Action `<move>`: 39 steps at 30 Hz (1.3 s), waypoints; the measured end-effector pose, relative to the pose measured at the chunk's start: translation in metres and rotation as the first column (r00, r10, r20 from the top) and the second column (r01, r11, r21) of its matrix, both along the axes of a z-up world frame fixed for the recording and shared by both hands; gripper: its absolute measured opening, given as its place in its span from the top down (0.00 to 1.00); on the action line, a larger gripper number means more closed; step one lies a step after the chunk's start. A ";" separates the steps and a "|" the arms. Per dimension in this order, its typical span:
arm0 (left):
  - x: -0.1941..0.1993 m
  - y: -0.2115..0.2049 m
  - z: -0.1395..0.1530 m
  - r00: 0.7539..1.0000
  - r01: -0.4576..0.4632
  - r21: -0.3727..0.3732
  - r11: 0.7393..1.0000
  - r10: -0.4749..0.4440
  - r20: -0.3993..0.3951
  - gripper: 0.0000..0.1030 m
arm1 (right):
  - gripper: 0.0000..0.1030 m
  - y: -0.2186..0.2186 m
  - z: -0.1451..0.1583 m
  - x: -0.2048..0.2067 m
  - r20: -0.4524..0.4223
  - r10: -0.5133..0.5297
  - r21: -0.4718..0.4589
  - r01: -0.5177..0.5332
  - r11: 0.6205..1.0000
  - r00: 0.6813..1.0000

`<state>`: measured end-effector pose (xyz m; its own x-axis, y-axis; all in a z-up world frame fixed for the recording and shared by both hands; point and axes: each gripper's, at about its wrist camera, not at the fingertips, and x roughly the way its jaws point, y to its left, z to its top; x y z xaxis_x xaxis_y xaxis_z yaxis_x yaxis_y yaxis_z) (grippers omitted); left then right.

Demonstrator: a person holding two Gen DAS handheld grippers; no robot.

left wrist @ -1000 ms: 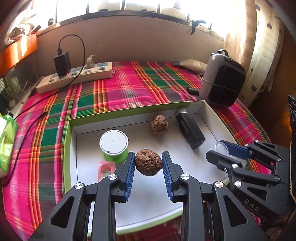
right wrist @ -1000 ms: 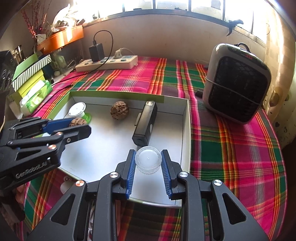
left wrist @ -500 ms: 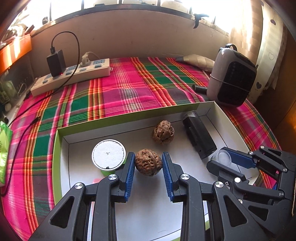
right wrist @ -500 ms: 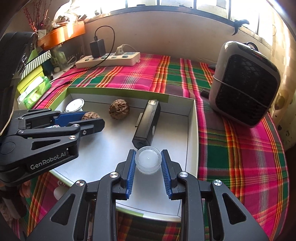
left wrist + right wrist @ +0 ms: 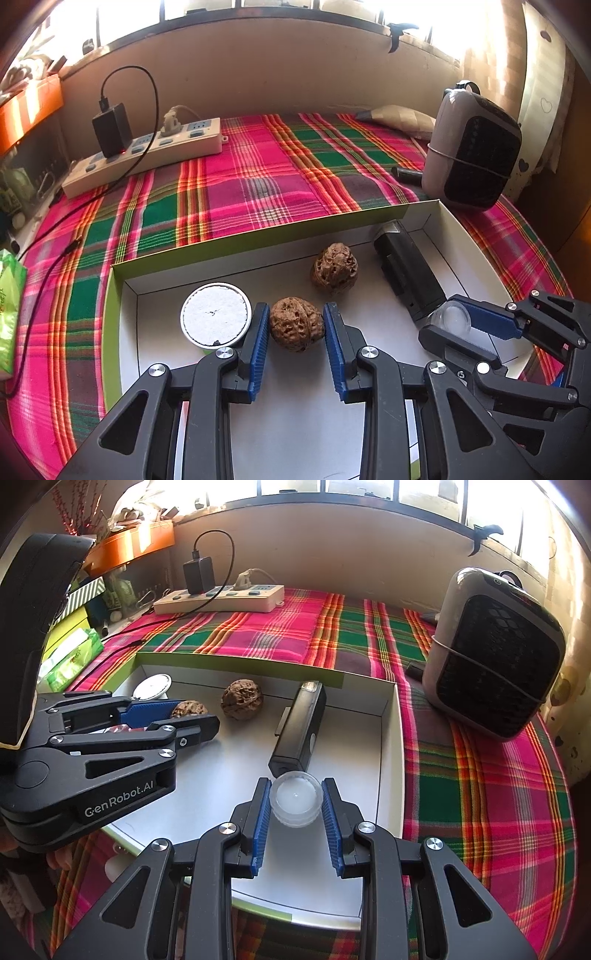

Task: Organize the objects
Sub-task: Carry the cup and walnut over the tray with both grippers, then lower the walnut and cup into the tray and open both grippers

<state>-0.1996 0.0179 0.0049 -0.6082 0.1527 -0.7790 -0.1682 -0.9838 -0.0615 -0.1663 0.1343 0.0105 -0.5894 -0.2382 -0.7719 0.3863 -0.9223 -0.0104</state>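
My left gripper point(image 5: 295, 326) is shut on a brown walnut point(image 5: 295, 325) and holds it over the white floor of the green-edged box point(image 5: 229, 240). My right gripper point(image 5: 295, 803) is shut on a small clear plastic lid point(image 5: 295, 799) near the box's front right, just before a black rectangular device point(image 5: 301, 725). A second walnut point(image 5: 334, 267) lies in the box beyond my left gripper; it also shows in the right wrist view point(image 5: 242, 699). A white-topped green tub point(image 5: 216, 314) stands beside my left finger.
The box sits on a plaid cloth point(image 5: 258, 177). A white power strip point(image 5: 147, 155) with a black charger lies at the back left. A grey heater point(image 5: 491, 653) stands right of the box. A green tissue pack point(image 5: 70, 657) lies at the left.
Both grippers have moved forward over the box, each still holding its object. The left gripper with the walnut is now beside the tub and closer to the second walnut.
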 end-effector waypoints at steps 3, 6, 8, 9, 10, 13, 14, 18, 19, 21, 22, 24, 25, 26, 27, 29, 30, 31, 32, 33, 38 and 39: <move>0.000 -0.001 0.000 1.000 0.001 0.001 1.000 -0.001 0.001 0.73 | 0.72 0.000 0.000 0.000 -0.001 0.001 0.001 -0.001 1.000 1.000; 0.000 -0.001 0.001 1.000 0.001 -0.001 1.000 -0.001 0.001 0.73 | 0.72 -0.001 0.000 0.000 -0.003 0.000 0.004 0.000 1.000 1.000; 0.000 -0.001 0.001 1.000 0.000 -0.001 1.000 0.000 0.003 0.73 | 0.72 -0.001 0.000 0.000 -0.004 -0.001 0.005 0.001 1.000 1.000; 0.000 -0.001 0.001 1.000 0.000 0.000 1.000 0.000 0.002 0.73 | 0.72 -0.001 0.000 -0.001 -0.004 -0.001 0.006 0.001 1.000 1.000; 0.000 -0.001 0.001 1.000 0.000 0.002 1.000 0.000 0.003 0.73 | 0.72 -0.001 0.000 -0.001 -0.004 -0.001 0.007 0.002 1.000 1.000; 0.000 -0.002 0.001 1.000 0.001 0.001 1.000 -0.001 0.002 0.73 | 0.72 0.000 0.000 -0.001 -0.006 -0.003 0.009 0.003 1.000 1.000; 0.000 -0.002 0.001 1.000 0.000 0.004 1.000 0.000 0.002 0.73 | 0.72 0.000 0.000 -0.001 -0.007 -0.004 0.009 0.004 1.000 1.000; 0.000 -0.002 0.001 1.000 0.000 0.003 1.000 0.000 0.002 0.67 | 0.72 0.000 0.000 -0.001 -0.007 -0.006 0.010 0.006 1.000 1.000; 0.000 -0.003 0.001 1.000 -0.002 0.003 1.000 0.002 0.002 0.67 | 0.72 0.001 -0.001 -0.001 -0.008 -0.007 0.012 0.007 1.000 1.000; 0.001 -0.003 0.001 1.000 -0.004 0.003 1.000 0.004 0.002 0.66 | 0.72 0.001 -0.001 -0.001 -0.008 -0.010 0.013 0.010 1.000 1.000; 0.001 -0.003 0.001 1.000 -0.006 0.003 1.000 0.006 0.002 0.66 | 0.72 0.001 -0.001 -0.001 -0.008 -0.010 0.013 0.010 1.000 1.000; 0.003 -0.003 0.002 1.000 -0.005 0.005 1.000 0.005 -0.001 0.66 | 0.71 0.002 -0.001 -0.001 -0.008 -0.012 0.013 0.012 1.000 1.000; 0.003 -0.002 0.003 1.000 -0.004 0.005 1.000 0.004 -0.002 0.66 | 0.69 0.002 -0.001 -0.001 -0.008 -0.012 0.013 0.013 1.000 1.000; 0.004 -0.002 0.003 1.000 -0.004 0.005 1.000 0.004 -0.004 0.66 | 0.64 0.002 -0.001 -0.001 -0.008 -0.013 0.010 0.013 1.000 1.000; 0.005 -0.002 0.003 1.000 -0.004 0.005 1.000 0.004 -0.004 0.66 | 0.62 0.002 0.000 -0.001 -0.009 -0.012 0.008 0.012 1.000 1.000; 0.007 -0.002 0.004 1.000 -0.007 0.001 1.000 0.007 -0.006 0.66 | 0.62 0.001 0.001 0.001 -0.012 -0.011 0.010 0.011 1.000 1.000; 0.008 -0.002 0.005 1.000 -0.004 -0.001 1.000 0.004 -0.009 0.66 | 0.62 0.001 0.001 0.001 -0.014 -0.011 0.011 0.011 1.000 1.000; 0.009 -0.002 0.006 1.000 -0.004 -0.002 1.000 0.004 -0.012 0.66 | 0.62 0.001 0.002 0.002 -0.014 -0.012 0.011 0.012 1.000 1.000; 0.010 -0.002 0.007 1.000 -0.005 0.001 1.000 0.005 -0.013 0.66 | 0.62 0.001 0.002 0.003 -0.015 -0.013 0.010 0.013 1.000 1.000; 0.011 -0.003 0.008 1.000 -0.003 0.004 1.000 0.003 -0.015 0.66 | 0.62 0.001 0.003 0.003 -0.016 -0.014 0.008 0.014 1.000 1.000; 0.018 -0.004 0.013 1.000 -0.006 0.002 1.000 0.006 -0.025 0.66 | 0.62 0.003 0.007 0.008 -0.025 -0.026 -0.001 0.026 1.000 0.999; 0.020 -0.005 0.014 1.000 -0.004 0.001 1.000 0.004 -0.028 0.66 | 0.62 0.004 0.008 0.009 -0.026 -0.028 -0.002 0.028 1.000 0.999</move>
<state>-0.1800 0.0133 0.0186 -0.6308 0.1508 -0.7611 -0.1656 -0.9845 -0.0578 -0.1572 0.1379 0.0184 -0.6160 -0.2228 -0.7556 0.3601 -0.9327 -0.0185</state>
